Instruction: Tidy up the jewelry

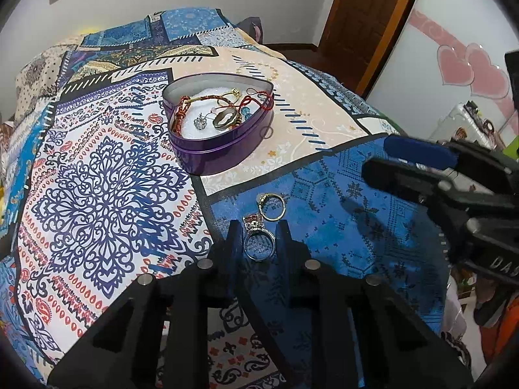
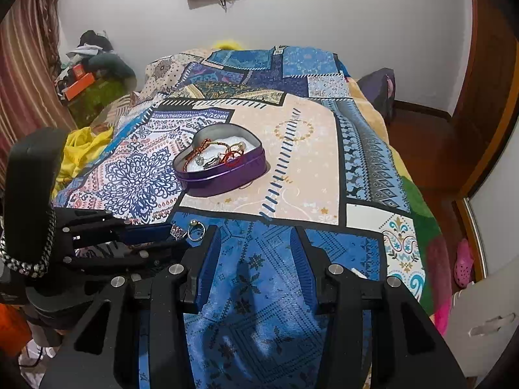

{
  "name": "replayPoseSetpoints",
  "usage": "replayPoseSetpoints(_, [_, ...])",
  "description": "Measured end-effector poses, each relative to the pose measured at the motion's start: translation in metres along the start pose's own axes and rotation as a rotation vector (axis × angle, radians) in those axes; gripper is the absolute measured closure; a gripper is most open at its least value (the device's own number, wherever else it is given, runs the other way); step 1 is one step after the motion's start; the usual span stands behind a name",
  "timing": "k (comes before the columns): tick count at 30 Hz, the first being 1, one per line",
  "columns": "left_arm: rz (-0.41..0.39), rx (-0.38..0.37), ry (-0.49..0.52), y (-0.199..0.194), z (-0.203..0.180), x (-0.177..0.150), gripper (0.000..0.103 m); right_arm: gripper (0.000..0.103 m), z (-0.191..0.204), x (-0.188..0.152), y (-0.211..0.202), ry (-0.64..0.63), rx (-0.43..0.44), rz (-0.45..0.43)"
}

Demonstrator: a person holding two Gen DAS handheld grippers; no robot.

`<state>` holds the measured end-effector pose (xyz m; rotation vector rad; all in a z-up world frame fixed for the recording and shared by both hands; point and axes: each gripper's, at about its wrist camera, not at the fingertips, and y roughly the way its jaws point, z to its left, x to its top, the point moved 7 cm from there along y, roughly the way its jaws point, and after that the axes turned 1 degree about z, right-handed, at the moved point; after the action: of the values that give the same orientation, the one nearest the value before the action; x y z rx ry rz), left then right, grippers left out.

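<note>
A purple heart-shaped tin (image 1: 223, 154) sits open on the patterned bedspread, holding bracelets, red cords, a ring and an earring on white padding. It also shows in the right wrist view (image 2: 223, 180). A silver ring with a red stone (image 1: 258, 240) lies on the blue patch between the fingers of my left gripper (image 1: 258, 231), which is open around it. A gold ring (image 1: 271, 206) lies just beyond it and shows in the right wrist view (image 2: 195, 231). My right gripper (image 2: 256, 253) is open and empty over the blue patch, and shows at the right of the left wrist view (image 1: 405, 159).
The patterned bedspread (image 2: 292, 149) covers the bed. A wooden door (image 1: 363, 16) stands beyond the bed's right side. Clutter and an orange box (image 2: 81, 84) sit by the far left wall. A pink shoe (image 2: 464, 259) lies on the floor at right.
</note>
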<state>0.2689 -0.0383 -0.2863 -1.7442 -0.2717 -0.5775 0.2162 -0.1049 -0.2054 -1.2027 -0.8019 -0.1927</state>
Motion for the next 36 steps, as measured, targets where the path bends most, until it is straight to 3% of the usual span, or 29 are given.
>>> replayPoseSetpoints(10, [-0.065,0.049,-0.047,-0.023,0.029,0.000,0.083,0.062,0.021,-0.005,0.026,-0.029,0.043,0.050])
replayPoseSetpoints(12, [-0.071,0.052,-0.056,-0.028,0.035,0.000,0.100,0.062,0.027,-0.005,0.033,-0.048,0.050,0.062])
replayPoseSetpoints(21, [-0.078,0.065,-0.089,-0.032,0.055,-0.005,0.101,0.063,0.053,-0.002,0.052,-0.159,0.055,0.070])
replayPoseSetpoints(25, [-0.068,0.055,-0.082,-0.029,0.055,-0.006,0.101,0.078,0.059,-0.003,0.057,-0.217,0.041,0.072])
replayPoseSetpoints(27, [-0.058,0.051,-0.080,-0.029,0.055,-0.007,0.098,0.087,0.060,-0.002,0.059,-0.221,0.049,0.077])
replayPoseSetpoints(32, [-0.061,0.046,-0.064,-0.032,0.049,-0.005,0.081,0.087,0.056,-0.002,0.054,-0.203,0.060,0.068])
replayPoseSetpoints(36, [-0.056,0.039,-0.048,-0.028,0.041,-0.003,0.080,0.087,0.050,-0.001,0.048,-0.174,0.055,0.053])
